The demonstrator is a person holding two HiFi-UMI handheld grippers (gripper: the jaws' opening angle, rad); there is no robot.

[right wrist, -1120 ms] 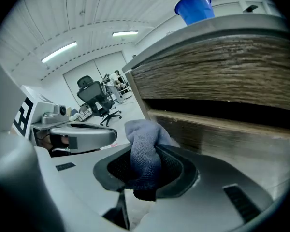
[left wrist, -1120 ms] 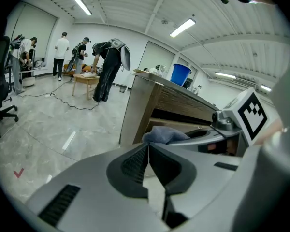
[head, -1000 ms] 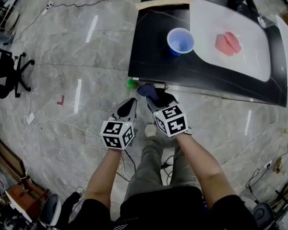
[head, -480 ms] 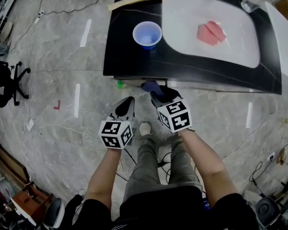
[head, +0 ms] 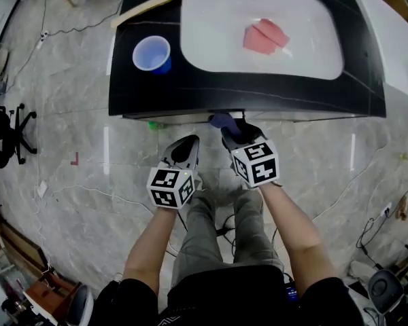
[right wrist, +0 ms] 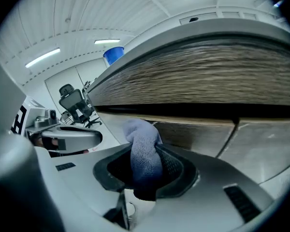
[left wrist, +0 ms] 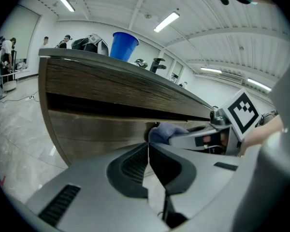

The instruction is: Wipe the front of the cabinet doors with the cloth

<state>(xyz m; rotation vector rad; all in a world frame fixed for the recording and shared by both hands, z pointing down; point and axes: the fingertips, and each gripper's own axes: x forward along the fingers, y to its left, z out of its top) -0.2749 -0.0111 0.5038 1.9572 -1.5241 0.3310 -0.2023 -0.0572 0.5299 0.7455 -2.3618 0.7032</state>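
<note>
- Two grippers now stand closer to the cabinet than a second ago. In the head view the black counter top [head: 258, 95] and the blue cup [head: 151, 53] have slid toward the left, so I judge the person stepped to the right along the front.
- The right gripper [head: 234, 130] is clenched on the blue cloth [right wrist: 144, 151], and the cloth is lifted to the wooden door front [right wrist: 203, 135], just under the edge of the top. This looks like the start of a wiping stroke.
- The left gripper [left wrist: 149, 151] has its jaws pressed together with nothing between them, and it hangs just beside the right one.
- From the head view the door fronts are hidden under the top.
- I cannot tell if the cloth really touches the wood.
- Both gripper bodies cut off the lower part of the doors.
</note>
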